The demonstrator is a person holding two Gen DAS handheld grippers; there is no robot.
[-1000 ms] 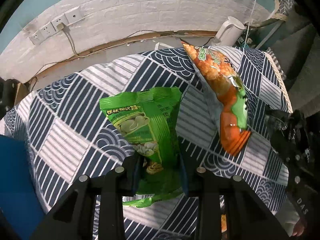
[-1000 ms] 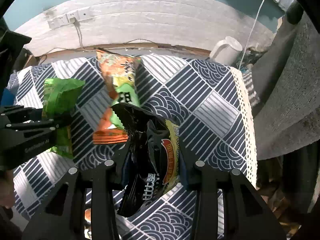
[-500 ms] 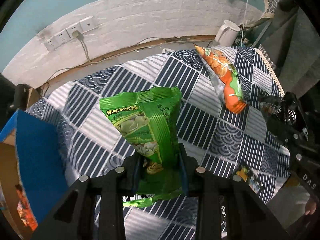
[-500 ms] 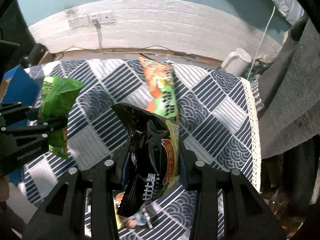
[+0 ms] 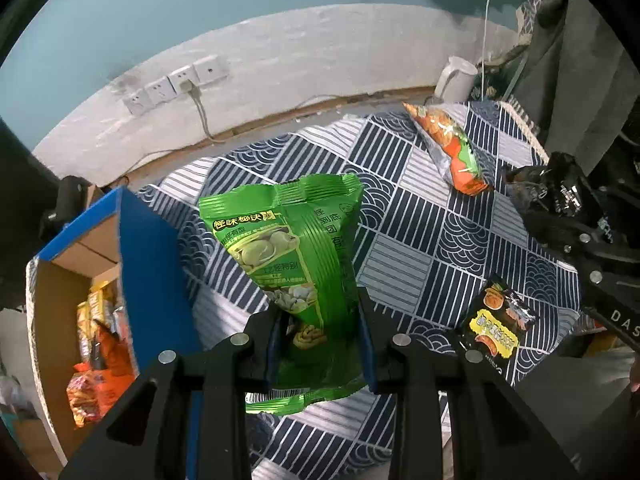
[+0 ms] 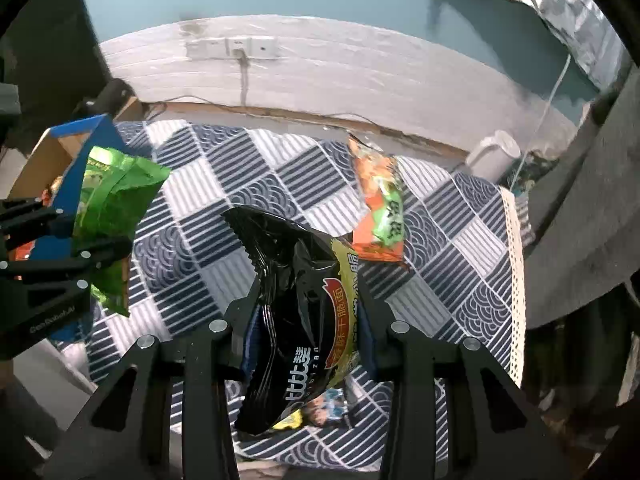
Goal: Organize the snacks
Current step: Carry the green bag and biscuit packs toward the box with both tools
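The left tongs [image 5: 320,344] grip a green snack bag [image 5: 288,248] just right of the blue box [image 5: 152,264]. The right tongs [image 6: 304,340] grip a black snack bag [image 6: 296,320], farther right above the patterned bench [image 6: 440,240].

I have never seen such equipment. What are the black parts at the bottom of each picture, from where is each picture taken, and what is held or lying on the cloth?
The black parts are hand-held grippers, one per hand, each carrying a camera that looks along its fingers. In the left camera's picture, the left gripper is shut on a green snack bag. In the right camera's picture, the right gripper is shut on a black snack bag. On the patterned tablecloth lie an orange snack bag and a small black packet. A blue cardboard box beside it holds more snacks.
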